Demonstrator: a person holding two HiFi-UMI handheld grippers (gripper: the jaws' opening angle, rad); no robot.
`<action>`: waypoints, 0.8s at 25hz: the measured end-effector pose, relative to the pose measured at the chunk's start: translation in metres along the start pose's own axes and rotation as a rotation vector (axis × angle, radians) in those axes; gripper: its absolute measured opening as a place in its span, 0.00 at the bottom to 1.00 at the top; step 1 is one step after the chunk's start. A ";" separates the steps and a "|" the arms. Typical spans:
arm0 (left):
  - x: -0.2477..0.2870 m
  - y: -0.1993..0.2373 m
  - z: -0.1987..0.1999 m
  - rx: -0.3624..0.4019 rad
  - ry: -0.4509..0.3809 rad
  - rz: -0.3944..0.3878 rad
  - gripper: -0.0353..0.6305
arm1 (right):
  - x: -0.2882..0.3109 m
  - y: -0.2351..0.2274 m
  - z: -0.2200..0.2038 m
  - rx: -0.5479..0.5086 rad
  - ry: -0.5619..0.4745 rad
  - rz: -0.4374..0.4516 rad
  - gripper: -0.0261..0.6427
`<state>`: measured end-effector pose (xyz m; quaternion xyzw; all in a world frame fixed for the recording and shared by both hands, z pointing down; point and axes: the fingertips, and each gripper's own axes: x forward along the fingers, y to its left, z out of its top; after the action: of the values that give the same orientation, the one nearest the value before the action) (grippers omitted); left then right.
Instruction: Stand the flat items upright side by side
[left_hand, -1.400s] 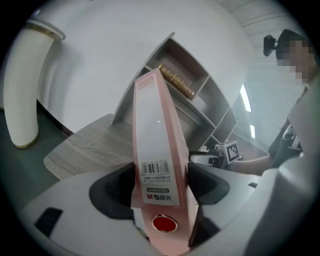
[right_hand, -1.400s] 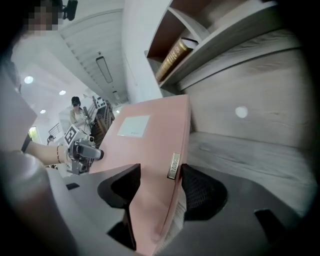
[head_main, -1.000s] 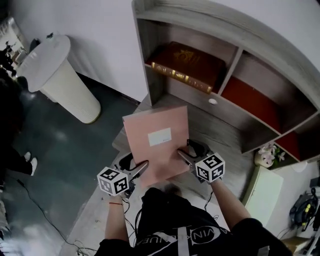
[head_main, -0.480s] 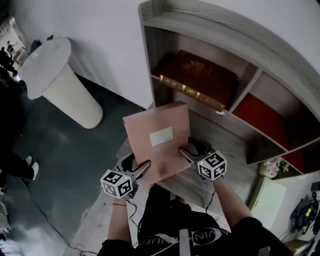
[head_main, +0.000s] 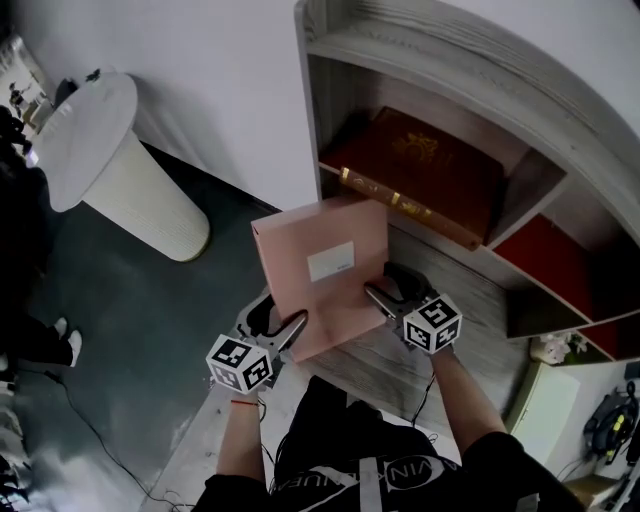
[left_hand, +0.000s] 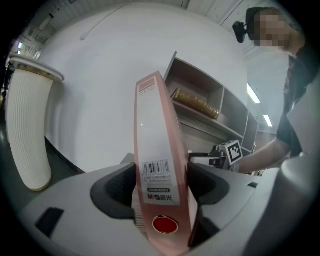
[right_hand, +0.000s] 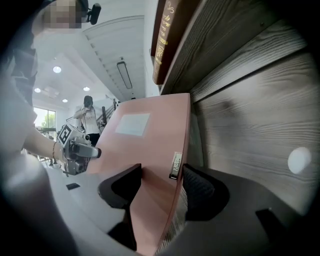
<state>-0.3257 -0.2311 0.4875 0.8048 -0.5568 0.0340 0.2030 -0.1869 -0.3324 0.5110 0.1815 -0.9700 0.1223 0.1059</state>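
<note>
A pink file box (head_main: 322, 272) with a white label is held in the air in front of the grey wooden shelf unit (head_main: 420, 60). My left gripper (head_main: 287, 335) is shut on its spine end (left_hand: 155, 165), where a barcode sticker and a red button show. My right gripper (head_main: 377, 301) is shut on its opposite edge (right_hand: 172, 172). A thick dark red book (head_main: 420, 172) with gold lettering lies flat in the left compartment, its spine (right_hand: 162, 37) overhead in the right gripper view. A red flat item (head_main: 555, 262) lies in the compartment to the right.
A white ribbed pedestal (head_main: 110, 160) stands on the dark floor at the left. The grey wooden ledge (head_main: 450, 340) runs below the compartments. A small white pot with flowers (head_main: 552, 348) and a pale box (head_main: 540, 405) sit at the right. A person stands far off (right_hand: 89, 117).
The shelf has come nearer and shifted right in the head view. Both grippers and the pink file box have moved slightly right and toward the left compartment. Both grips are unchanged.
</note>
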 end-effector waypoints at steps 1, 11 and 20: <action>0.002 0.003 0.002 0.007 -0.002 0.003 0.54 | 0.003 -0.002 0.002 -0.003 -0.006 -0.003 0.42; 0.021 0.024 0.020 0.085 -0.031 0.048 0.54 | 0.030 -0.025 0.021 -0.047 -0.061 -0.022 0.42; 0.042 0.030 0.016 0.131 -0.014 0.181 0.54 | 0.042 -0.052 0.029 -0.025 -0.080 -0.149 0.39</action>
<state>-0.3396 -0.2831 0.4930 0.7629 -0.6251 0.0830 0.1424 -0.2104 -0.4008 0.5039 0.2566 -0.9587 0.0946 0.0779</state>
